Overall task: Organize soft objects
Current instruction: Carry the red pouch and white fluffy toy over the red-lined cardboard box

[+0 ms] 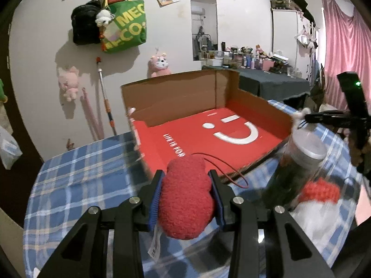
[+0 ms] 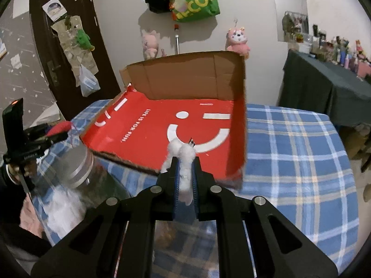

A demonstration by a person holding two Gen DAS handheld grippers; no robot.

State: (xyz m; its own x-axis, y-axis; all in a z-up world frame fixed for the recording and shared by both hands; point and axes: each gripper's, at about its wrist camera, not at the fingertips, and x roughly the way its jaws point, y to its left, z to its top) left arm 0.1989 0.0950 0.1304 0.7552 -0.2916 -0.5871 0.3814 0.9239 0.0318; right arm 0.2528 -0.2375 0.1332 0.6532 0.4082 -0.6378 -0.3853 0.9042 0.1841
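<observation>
My left gripper (image 1: pixel 187 178) is shut on a red plush toy (image 1: pixel 185 197) with a red cord and a white tag, held above the plaid table just before the red cardboard box (image 1: pixel 197 134). My right gripper (image 2: pixel 184 162) is shut on a small white fluffy toy (image 2: pixel 183 159), held over the front edge of the same red box (image 2: pixel 150 125), which lies open with its brown flap up. The left gripper with the red plush also shows at the left of the right wrist view (image 2: pixel 55 132). The right gripper shows at the right of the left wrist view (image 1: pixel 308 117).
A clear plastic jar with a lid (image 1: pixel 299 162) lies on the blue plaid tablecloth (image 1: pixel 81 173) with a white-and-red soft toy (image 1: pixel 317 197) by it; the jar also shows in the right wrist view (image 2: pixel 76 173). Plush toys and bags hang on the wall. A dark cluttered table (image 2: pixel 324 85) stands right.
</observation>
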